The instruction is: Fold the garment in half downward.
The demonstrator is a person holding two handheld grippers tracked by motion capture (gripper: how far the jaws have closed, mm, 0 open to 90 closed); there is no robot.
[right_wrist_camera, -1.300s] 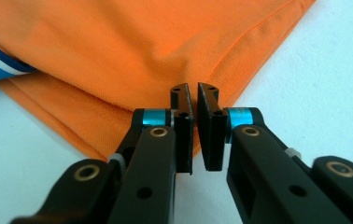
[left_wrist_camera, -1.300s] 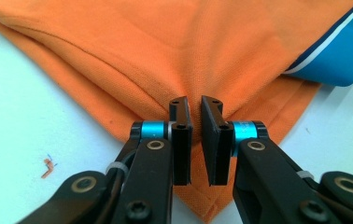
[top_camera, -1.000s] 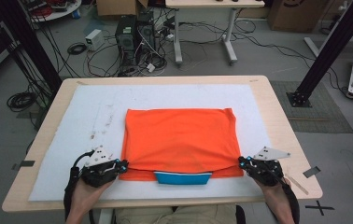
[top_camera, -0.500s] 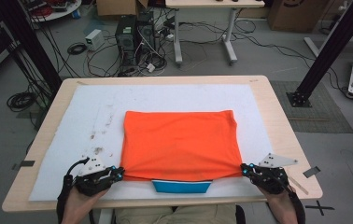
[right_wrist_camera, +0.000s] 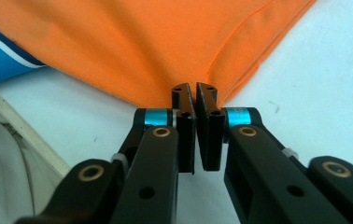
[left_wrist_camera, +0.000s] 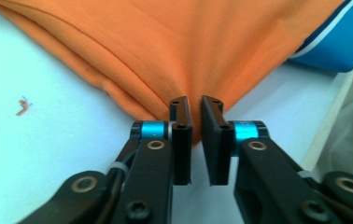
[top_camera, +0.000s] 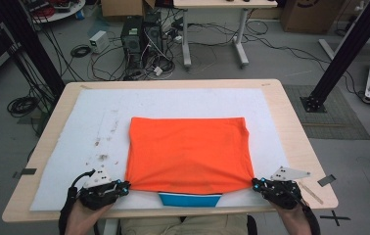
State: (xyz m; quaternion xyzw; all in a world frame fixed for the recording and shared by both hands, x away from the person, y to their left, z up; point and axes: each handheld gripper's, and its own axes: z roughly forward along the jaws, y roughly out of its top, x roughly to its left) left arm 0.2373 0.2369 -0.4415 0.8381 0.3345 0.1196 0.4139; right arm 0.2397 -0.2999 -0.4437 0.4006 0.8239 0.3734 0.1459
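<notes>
A folded orange shirt (top_camera: 188, 152) lies flat on the white mat (top_camera: 95, 112), with a blue band (top_camera: 190, 199) poking out under its near edge. My left gripper (top_camera: 126, 185) is shut on the shirt's near left corner. In the left gripper view the orange shirt (left_wrist_camera: 174, 42) runs into the narrow slit between the jaws of the left gripper (left_wrist_camera: 194, 103). My right gripper (top_camera: 254, 184) is shut on the near right corner, and in the right gripper view the orange shirt (right_wrist_camera: 142, 42) is pinched by that gripper (right_wrist_camera: 194, 89). Both corners are pulled into points.
The mat covers most of the wooden table (top_camera: 300, 142) and has dark specks (top_camera: 102, 147) left of the shirt. A piece of grey tape (top_camera: 327, 180) and a thin stick (top_camera: 310, 191) lie near the right gripper. Computers and cables sit on the floor beyond.
Both grippers have slid slightly toward the table's near edge with the shirt's corners, which now stretch out into points. The grips are unchanged.
</notes>
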